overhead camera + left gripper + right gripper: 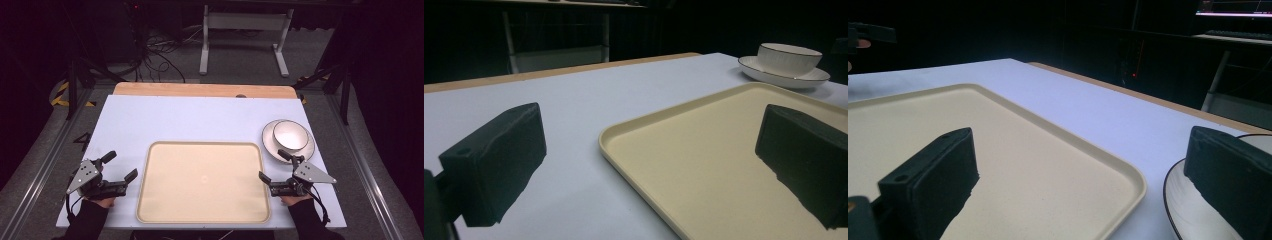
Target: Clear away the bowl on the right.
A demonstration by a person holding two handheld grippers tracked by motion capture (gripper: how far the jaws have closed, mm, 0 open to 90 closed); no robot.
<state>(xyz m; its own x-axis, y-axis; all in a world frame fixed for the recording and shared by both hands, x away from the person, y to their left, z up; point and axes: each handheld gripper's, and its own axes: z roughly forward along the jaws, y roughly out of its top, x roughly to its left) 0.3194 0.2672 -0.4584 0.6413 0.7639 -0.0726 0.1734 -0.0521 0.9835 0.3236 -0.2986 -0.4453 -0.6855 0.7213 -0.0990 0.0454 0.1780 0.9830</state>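
The right gripper [272,167] sits low over the near right part of the table, its jaws spread wide with nothing between them. In its own view one jaw stands over the right edge of the tray [1058,150] and the other over the rim of the plate [1188,210], so the gap between the jaws spans the strip of table that separates the two. The person's right hand [292,200] holds it from the near edge.

The left gripper [120,166] rests at the near left, also wide open and holding nothing. Its own view has one jaw above bare table and the other above the tray's near left corner [624,145].

The tray [145,200] is a beige rectangle with rounded corners, lying flat in the middle of the near half of the table [190,120], between the two grippers and with nothing on it. Just beyond its far right corner stands the plate [270,145], white with a dark line round the rim, and a white bowl [290,135] sits upright on it. The bowl and plate lie just beyond the right gripper and well apart from the left one.

The table has a pale blue-white top with a wooden strip [200,90] along its far edge.
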